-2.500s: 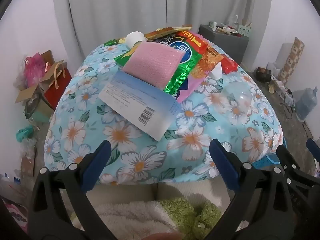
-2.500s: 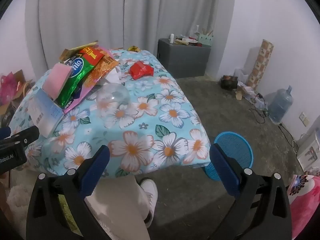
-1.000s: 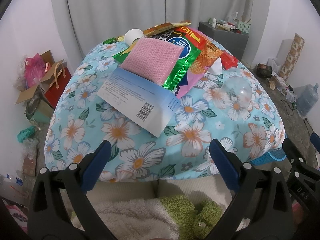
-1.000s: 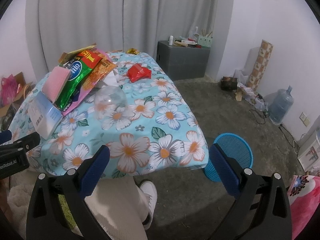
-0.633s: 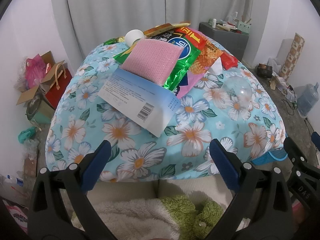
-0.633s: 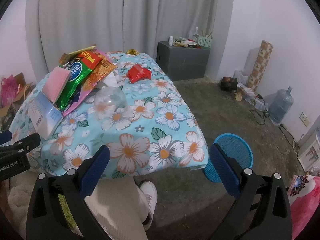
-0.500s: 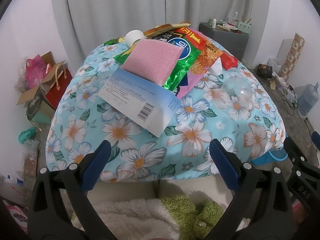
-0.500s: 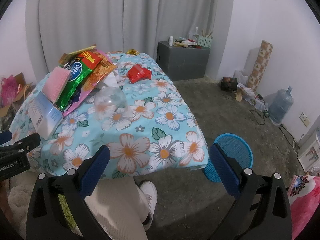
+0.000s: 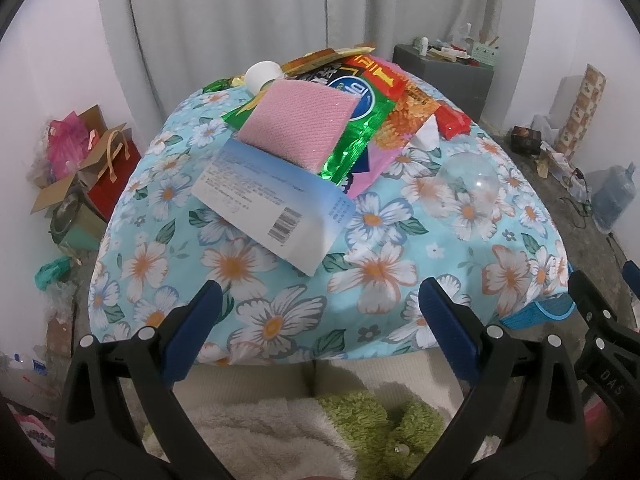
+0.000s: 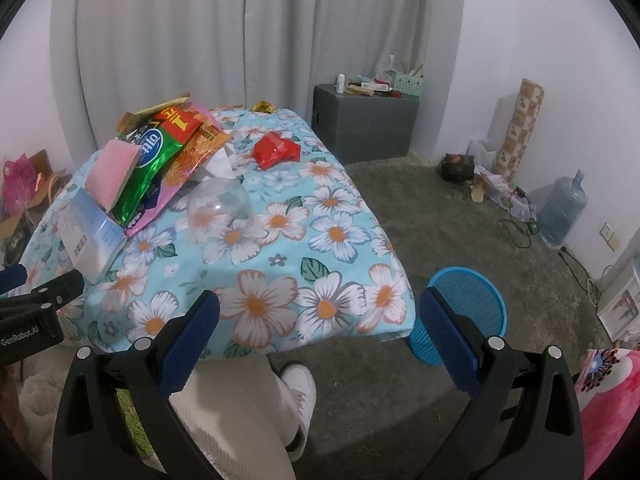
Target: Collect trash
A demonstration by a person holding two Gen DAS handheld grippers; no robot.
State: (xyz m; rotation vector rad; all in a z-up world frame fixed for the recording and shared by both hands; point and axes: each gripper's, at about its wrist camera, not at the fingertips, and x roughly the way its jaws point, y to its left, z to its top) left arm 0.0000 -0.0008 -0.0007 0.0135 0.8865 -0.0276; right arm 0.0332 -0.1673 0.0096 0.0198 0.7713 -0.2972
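Jaws on both the left gripper [image 9: 316, 336] and right gripper [image 10: 318, 334] gape wide, holding nothing, short of the table's [image 9: 280, 320] near edge. Best first grab: the tissue pack [image 9: 276, 204], nearest, long axis slanting far-left to near-right; pinch across its narrow width, then carry it to the blue basket [image 10: 460, 316] on the floor.

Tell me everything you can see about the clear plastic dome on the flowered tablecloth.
The clear dome is a see-through, colourless half-sphere, probably thin plastic, with small glints on top. It sits rounded side up on the flowered tablecloth, whose flowers show through it. It looks empty and whole. It stands by itself on the right part of the table, apart from the snack wrapper pile and nearer than the red packet. No gripper touches it.
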